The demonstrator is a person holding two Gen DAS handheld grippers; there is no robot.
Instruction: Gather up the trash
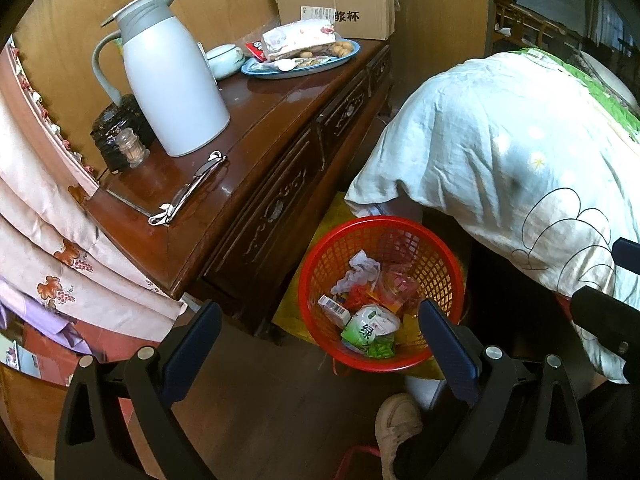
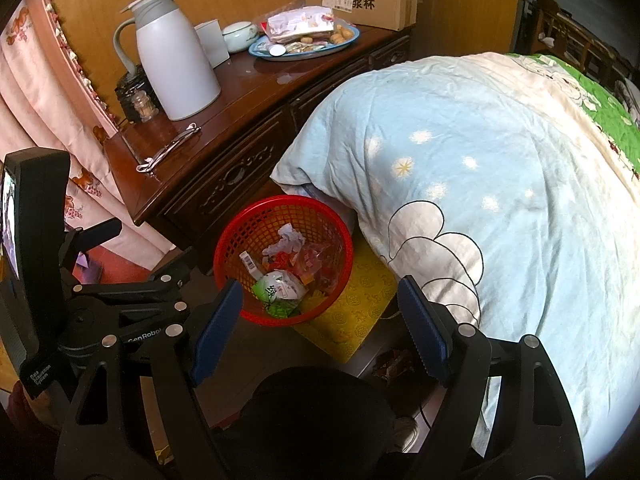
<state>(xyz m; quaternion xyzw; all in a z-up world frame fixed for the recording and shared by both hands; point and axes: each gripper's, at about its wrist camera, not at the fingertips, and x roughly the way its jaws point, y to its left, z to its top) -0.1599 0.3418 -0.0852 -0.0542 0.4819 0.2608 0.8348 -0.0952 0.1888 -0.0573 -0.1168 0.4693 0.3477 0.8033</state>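
A red mesh trash basket [image 1: 436, 256] stands on the floor between the wooden dresser and the bed; it also shows in the right wrist view [image 2: 240, 232]. Inside lie a green and white wrapper [image 1: 370, 330], crumpled white paper [image 1: 360, 270], a small barcoded box [image 1: 334, 310] and clear plastic wrappers. My left gripper [image 1: 320, 328] is open and empty, held above and in front of the basket. My right gripper [image 2: 320, 312] is open and empty, above the basket's near side. The left gripper's body shows at the left of the right wrist view.
A dark wooden dresser [image 1: 256, 128] holds a white thermos jug [image 1: 172, 84], a blue tray of snacks [image 1: 300, 60], a cardboard box [image 1: 340, 4], a metal tool [image 1: 188, 188] and a small jar. A blue quilt [image 2: 480, 160] hangs off the bed at right. A yellow mat [image 2: 352, 304] lies under the basket. Pink curtain at left.
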